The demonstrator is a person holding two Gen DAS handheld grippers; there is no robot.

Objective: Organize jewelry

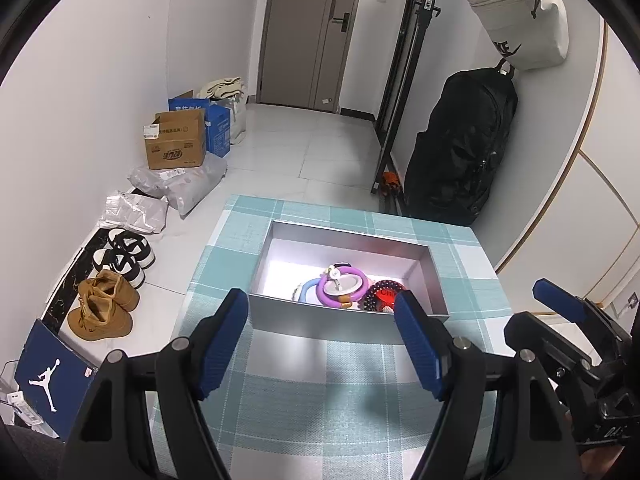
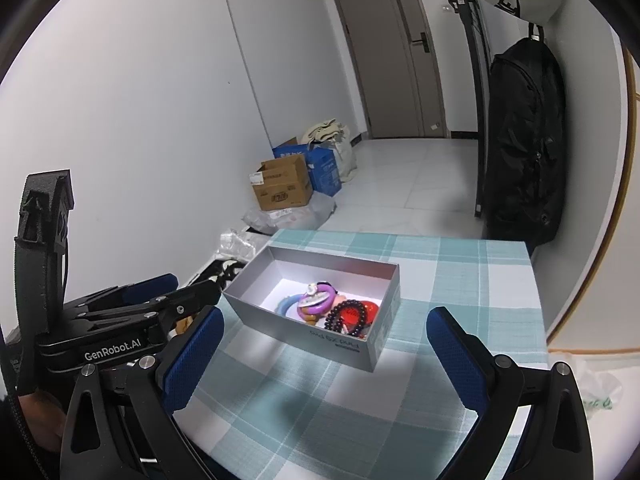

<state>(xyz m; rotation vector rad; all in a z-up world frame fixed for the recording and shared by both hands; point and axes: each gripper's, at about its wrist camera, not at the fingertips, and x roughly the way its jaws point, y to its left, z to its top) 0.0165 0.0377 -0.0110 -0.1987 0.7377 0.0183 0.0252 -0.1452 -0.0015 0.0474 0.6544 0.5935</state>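
Currently: one grey box (image 1: 348,324), three bracelets (image 1: 340,286) inside; left claw (image 1: 324,320), right claw (image 2: 324,340) both agape, empty.

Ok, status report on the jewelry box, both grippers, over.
Left gripper open, empty, short of the box. Right gripper open, empty. Jewelry piled at one end of the grey box on the checked cloth. Nothing in the way.

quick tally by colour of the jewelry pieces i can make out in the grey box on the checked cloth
purple: 1, purple ring with a small charm on top
light blue: 1, blue ring
dark: 1, dark bead bracelet
red: 1, red piece inside the beads
total: 4 clearly visible in the grey box; more may be hidden under the pile
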